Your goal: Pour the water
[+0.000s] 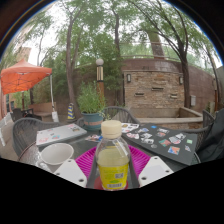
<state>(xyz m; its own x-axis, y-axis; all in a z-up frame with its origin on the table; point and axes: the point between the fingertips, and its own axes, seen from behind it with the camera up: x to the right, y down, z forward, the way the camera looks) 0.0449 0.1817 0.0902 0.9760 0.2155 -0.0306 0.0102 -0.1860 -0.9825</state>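
Bottle (113,160): clear plastic, yellow label, upright between the jaws.
Jaws: clenched on the bottle, pink pads (138,158) pressing both its sides.
Bowl (55,155): white, left of the jaws, on the tabletop (160,135).
Cards (168,142): scattered beyond, right.

I could read no text anywhere; the yellow label on the bottle (113,160) held ahead of me showed only illegible marks
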